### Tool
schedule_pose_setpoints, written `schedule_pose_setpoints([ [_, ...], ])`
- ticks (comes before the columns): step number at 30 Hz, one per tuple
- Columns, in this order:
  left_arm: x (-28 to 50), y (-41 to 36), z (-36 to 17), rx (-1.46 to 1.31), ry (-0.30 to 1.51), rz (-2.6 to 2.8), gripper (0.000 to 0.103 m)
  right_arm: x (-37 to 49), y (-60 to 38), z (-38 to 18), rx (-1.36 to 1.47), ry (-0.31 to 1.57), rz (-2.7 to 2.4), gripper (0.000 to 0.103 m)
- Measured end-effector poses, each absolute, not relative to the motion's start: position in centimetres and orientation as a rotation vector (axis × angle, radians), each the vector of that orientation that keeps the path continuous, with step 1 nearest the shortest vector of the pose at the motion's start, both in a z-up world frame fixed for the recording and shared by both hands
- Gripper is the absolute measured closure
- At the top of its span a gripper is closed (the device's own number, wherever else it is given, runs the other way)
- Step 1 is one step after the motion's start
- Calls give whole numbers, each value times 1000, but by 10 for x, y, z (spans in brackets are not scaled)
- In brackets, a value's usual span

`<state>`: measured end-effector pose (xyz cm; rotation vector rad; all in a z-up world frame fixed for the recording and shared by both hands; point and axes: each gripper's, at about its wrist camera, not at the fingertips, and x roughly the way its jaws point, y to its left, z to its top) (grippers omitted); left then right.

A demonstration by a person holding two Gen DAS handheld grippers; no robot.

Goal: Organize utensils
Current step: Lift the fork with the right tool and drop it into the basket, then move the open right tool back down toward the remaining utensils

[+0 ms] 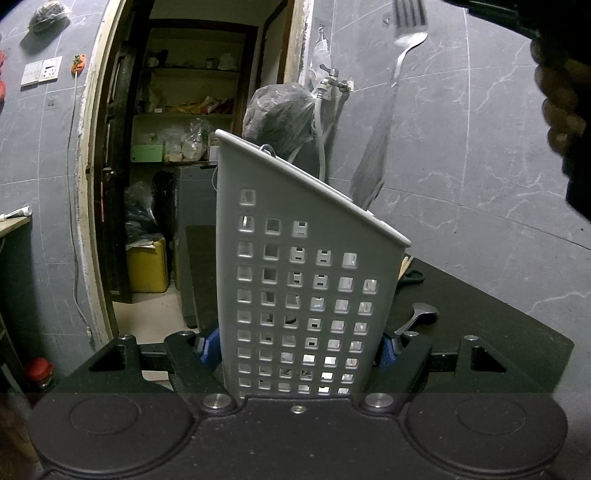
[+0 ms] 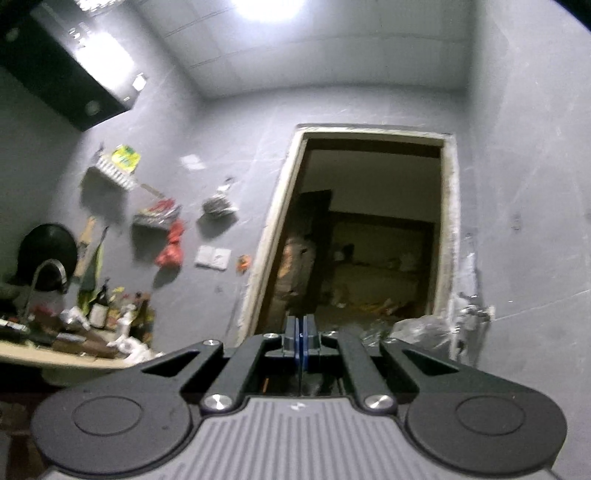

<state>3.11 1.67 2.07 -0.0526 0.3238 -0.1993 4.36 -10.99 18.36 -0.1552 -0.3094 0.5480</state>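
Your L gripper (image 1: pixel 300 349) is clamped on the grey perforated utensil holder (image 1: pixel 295 280) upright on the dark counter (image 1: pixel 480 325), R gripper (image 2: pixel 300 345) pressed together w/ nothing visible between pads, fork (image 1: pixel 406 44) hanging tines-up above the holder, spoon (image 1: pixel 417 317) lying on counter beside it.

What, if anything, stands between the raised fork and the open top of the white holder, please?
Nothing visible does: the fork is above and right of the holder rim, with only bare wall showing between. The left gripper clamps the holder low down.
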Motion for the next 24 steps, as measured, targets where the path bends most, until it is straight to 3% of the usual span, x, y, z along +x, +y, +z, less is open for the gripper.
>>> schedule_pose_setpoints([
  [22, 31, 17, 21, -53, 324, -199, 26, 57, -66, 131, -255, -134, 658, 100],
  [24, 31, 17, 21, -52, 324, -199, 26, 59, -65, 129, -257, -110, 674, 96],
])
